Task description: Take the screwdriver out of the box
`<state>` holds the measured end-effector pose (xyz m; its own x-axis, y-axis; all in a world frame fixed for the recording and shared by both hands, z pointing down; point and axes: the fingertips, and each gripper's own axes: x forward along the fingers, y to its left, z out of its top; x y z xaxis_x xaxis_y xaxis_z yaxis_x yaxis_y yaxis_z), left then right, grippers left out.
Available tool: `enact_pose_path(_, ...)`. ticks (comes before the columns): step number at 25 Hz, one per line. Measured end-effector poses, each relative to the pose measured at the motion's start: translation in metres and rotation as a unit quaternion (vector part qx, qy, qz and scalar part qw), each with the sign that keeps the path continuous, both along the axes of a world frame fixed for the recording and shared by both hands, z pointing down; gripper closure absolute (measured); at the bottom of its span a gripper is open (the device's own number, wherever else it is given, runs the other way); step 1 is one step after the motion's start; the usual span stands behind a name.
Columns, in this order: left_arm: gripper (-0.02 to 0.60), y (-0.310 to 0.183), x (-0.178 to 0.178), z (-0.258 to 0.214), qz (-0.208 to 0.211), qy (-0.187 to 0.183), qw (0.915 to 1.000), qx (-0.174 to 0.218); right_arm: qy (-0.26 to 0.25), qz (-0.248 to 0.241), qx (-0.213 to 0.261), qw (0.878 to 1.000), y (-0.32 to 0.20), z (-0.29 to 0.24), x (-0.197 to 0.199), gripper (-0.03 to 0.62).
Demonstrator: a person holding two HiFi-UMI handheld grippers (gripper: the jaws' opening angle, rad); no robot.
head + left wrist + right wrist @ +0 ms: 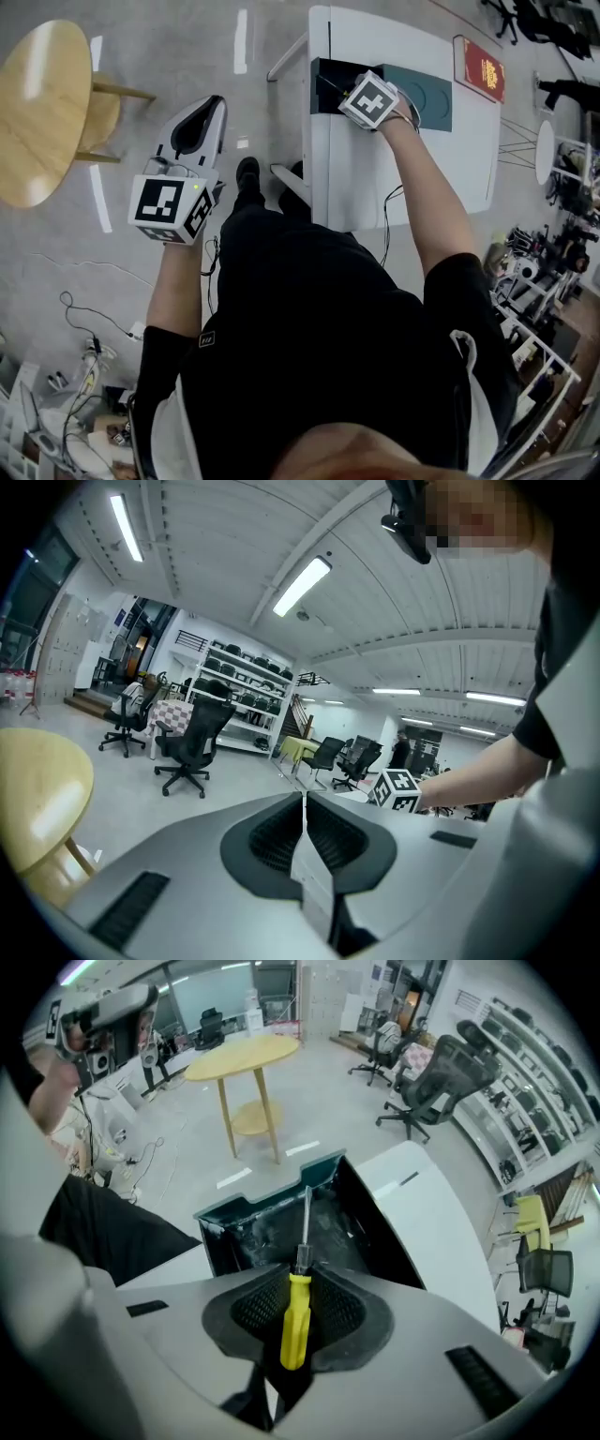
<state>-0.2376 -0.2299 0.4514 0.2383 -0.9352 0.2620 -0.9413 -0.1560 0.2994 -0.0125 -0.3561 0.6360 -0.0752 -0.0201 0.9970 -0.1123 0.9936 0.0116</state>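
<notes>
A screwdriver with a yellow handle [294, 1318] and a thin metal shaft stands between the pads of my right gripper [302, 1277], which is shut on the handle. Its shaft points down into the open dark teal box [251, 1206]. In the head view that box [327, 77] sits at the near left end of the white table [375, 187], with the right gripper's marker cube [373, 99] right over it, hiding the jaws and the tool. My left gripper [214, 105] hangs over the floor left of the table, shut and holding nothing [305, 803].
The box's teal lid [429, 94] lies flat beside it, and a red booklet [483, 70] sits at the table's far right. A round wooden table [42, 103] stands on the floor at left. Office chairs [436, 1087] and shelves are farther off. Cables trail on the floor [84, 323].
</notes>
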Motion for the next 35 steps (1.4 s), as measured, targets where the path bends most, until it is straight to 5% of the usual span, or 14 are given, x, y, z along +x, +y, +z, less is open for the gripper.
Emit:
enact_pose_path(6,0.555,0.004,0.006,-0.028,0.030,-0.017,0.9993,0.017,-0.099,0.059,0.065,0.991,-0.003,-0.056,0.000,0.511)
enact_pose_path(12,0.555,-0.001,0.031,-0.049,0.050,-0.028,0.9979,0.030,-0.201,0.117,0.087,0.969,-0.012,-0.104,0.010,0.511)
enact_pose_path(21,0.555,0.009,0.104,-0.082,0.095,-0.059,0.9927,0.045,-0.341,0.185,0.082,0.918,0.015,-0.174,0.060,0.511)
enact_pose_path(35,0.555,0.067,0.227,-0.105,0.121,-0.089,0.9877,0.044,-0.475,0.229,0.085,0.845,0.129,-0.242,0.203,0.511)
